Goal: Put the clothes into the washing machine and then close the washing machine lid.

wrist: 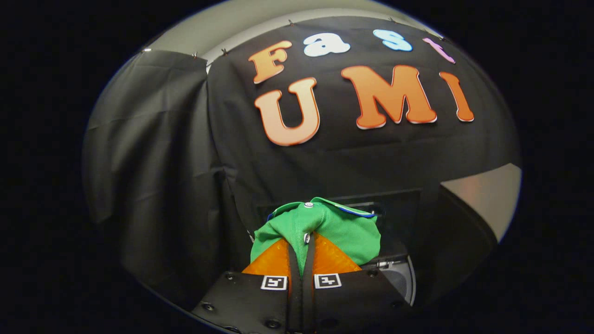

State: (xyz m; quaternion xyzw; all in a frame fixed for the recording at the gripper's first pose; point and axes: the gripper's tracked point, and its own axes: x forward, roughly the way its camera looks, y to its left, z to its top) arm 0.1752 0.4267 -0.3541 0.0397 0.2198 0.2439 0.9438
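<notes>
One garment in hand: a green shirt (320,227) is pinched between the two fingers, which are closed almost together with only a thin fold of cloth between them. Gripper (301,253) reads as clamped on the cloth; both fingers press on it.

Left to right across the gripper view:
- Left: black booth cloth (153,162) hanging in folds, nothing of the task there.
- Centre: shirt bunched over and just ahead of the fingertips, with a white button (308,204) on top and a second one lower at the pinch line. A blue-edged collar (357,211) sticks out toward the right.
- Right, behind and below the shirt: a dark panel with a rectangular recess (394,208), and a curved pale rim (408,278) beside the fingers. Judged to be part of the washing machine; the opening itself cannot be made out, nor the lid.

Key relation: shirt is lifted clear, hanging from the fingers; the machine part lies beyond and slightly right of the fingers, lower than the shirt. Coming move likely needs travel forward-right and down before release.
</notes>
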